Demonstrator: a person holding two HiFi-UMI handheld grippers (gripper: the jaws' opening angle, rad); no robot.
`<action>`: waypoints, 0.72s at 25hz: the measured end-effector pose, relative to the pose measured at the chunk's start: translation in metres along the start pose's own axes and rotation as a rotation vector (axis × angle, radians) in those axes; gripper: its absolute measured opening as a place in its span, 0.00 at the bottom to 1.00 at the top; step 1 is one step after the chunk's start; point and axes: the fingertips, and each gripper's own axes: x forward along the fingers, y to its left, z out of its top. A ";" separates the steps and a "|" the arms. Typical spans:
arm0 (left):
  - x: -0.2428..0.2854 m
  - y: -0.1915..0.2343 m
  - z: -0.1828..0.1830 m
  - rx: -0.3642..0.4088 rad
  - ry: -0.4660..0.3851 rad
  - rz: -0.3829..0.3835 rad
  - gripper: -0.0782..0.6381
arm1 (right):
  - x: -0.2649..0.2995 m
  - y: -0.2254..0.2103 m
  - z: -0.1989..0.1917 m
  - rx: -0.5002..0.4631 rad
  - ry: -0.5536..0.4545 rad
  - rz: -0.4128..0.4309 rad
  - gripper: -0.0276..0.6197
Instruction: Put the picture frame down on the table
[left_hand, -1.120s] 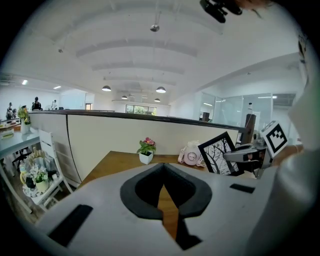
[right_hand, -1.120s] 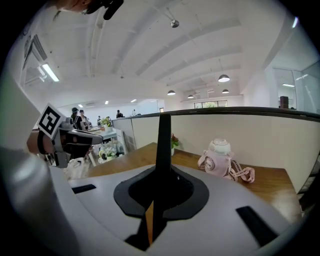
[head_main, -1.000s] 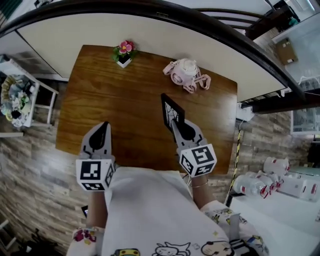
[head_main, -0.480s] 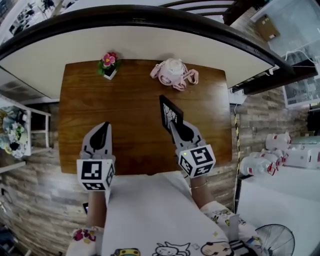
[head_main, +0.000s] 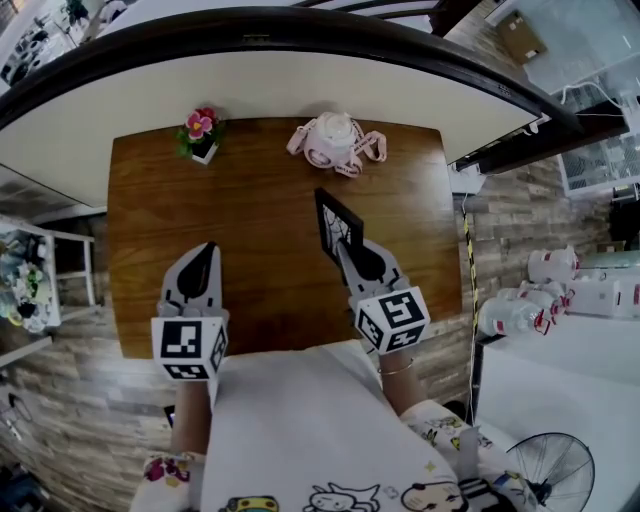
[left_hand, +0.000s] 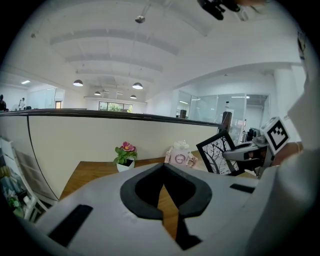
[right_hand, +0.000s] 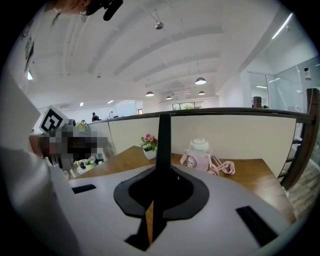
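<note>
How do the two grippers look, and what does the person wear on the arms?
Both the left gripper and the right gripper have light grey bodies and black jaws tapering to a point. Each carries a white cube with black square markers. The person wears a white top with cartoon prints.

Wooden table (head_main: 250, 240), two things on it.
A potted flower (head_main: 200, 133) stands near the far left corner; a pink bottle (head_main: 330, 142) with a strap sits apart, along the far edge.

Grey left gripper (head_main: 208, 252), wht cartoon tee (head_main: 290, 420)
</note>
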 end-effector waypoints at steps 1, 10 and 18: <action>0.001 0.000 -0.001 0.000 0.003 0.000 0.11 | 0.001 -0.001 0.000 0.000 0.002 0.001 0.08; 0.008 0.005 -0.006 -0.007 0.022 0.007 0.11 | 0.006 -0.003 -0.003 0.000 0.022 0.011 0.08; 0.011 0.006 -0.010 -0.012 0.036 0.008 0.11 | 0.012 -0.003 -0.008 0.001 0.047 0.034 0.08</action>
